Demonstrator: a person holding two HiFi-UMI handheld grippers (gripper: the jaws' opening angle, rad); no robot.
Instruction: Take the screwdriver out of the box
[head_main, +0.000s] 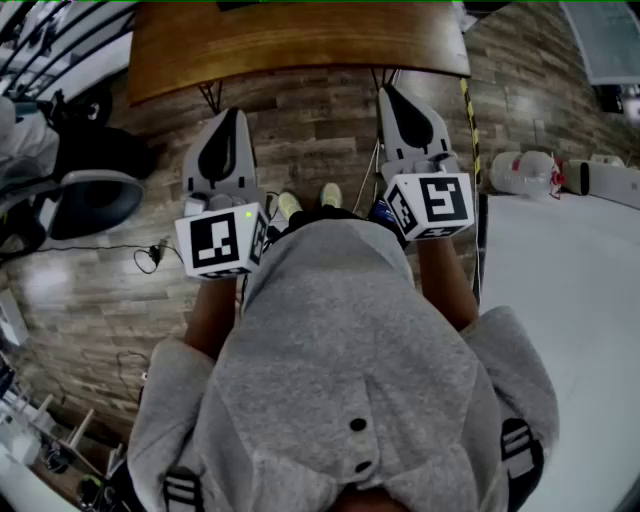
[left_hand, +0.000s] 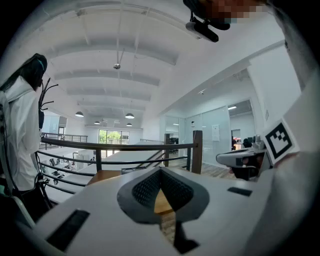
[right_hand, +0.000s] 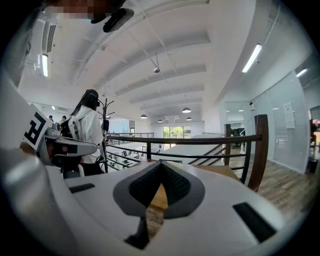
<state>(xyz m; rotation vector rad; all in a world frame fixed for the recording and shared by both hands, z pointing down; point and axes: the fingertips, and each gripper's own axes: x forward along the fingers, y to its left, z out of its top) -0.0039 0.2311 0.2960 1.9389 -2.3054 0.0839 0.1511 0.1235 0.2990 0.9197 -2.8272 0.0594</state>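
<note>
Neither the screwdriver nor the box shows up in any view, so I can't tell where they are.

What you do see is both grippers held out side by side in front of the person, pointing roughly level toward a table (head_main: 300, 40). The left gripper (head_main: 232, 112) has its fingers pinched together at the tips with nothing between them. Its own view (left_hand: 160, 174) shows the dark ribbed pads (left_hand: 145, 190) meeting in a point, and only a sliver of the table's wood shows through the little gap below. The right gripper (head_main: 392, 92) is the same deal: fingers closed tip to tip and empty, clear in its own view (right_hand: 161, 167).

Each one has its marker cube at the back end, left (head_main: 222, 240) and right (head_main: 432, 205), just above the person's grey hoodie (head_main: 350, 350). Between the cubes you can spot two pale shoes (head_main: 288, 205) on the wood-plank floor (head_main: 320, 130). The table's near edge is just past the gripper tips.

Further out, a dark railing (right_hand: 200, 141) runs behind the table. In the right gripper view another person (right_hand: 90, 125) in white stands off to the left. A chair (head_main: 95, 200) sits to the left in the head view.
</note>
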